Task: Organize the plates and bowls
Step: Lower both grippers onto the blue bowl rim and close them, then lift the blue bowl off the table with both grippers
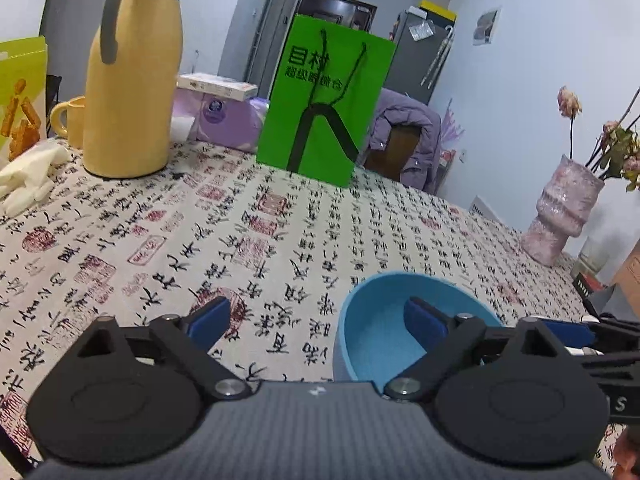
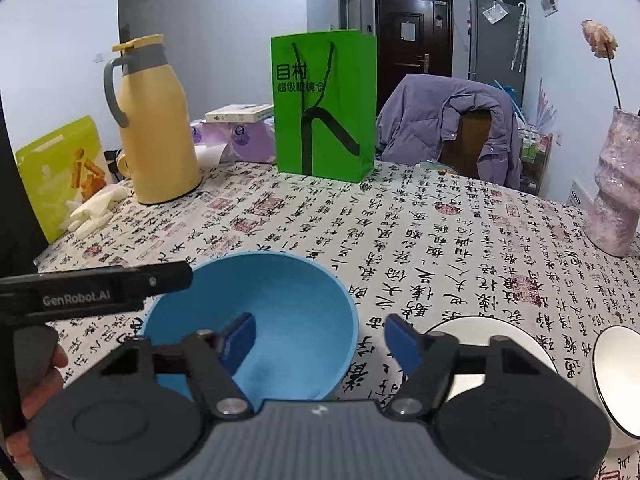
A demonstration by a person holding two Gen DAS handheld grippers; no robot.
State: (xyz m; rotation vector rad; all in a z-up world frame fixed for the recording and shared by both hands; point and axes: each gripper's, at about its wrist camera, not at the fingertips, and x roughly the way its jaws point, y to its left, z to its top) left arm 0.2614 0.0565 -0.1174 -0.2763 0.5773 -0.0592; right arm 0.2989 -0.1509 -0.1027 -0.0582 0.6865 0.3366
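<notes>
Upright, blue bowl (image 2: 256, 320) — mouth up, on the tablecloth (image 2: 440, 232)

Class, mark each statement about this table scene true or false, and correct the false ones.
1. The bowl between the two grippers is blue. True: blue bowl.
2. The right hand-held gripper straddles the bowl's rim, one finger inside. True.
3. The paper bag is red. False: the paper bag is green.
4. The yellow jug lies on its side. False: it stands upright.
5. White dishes sit to the right of the bowl. True.
</notes>
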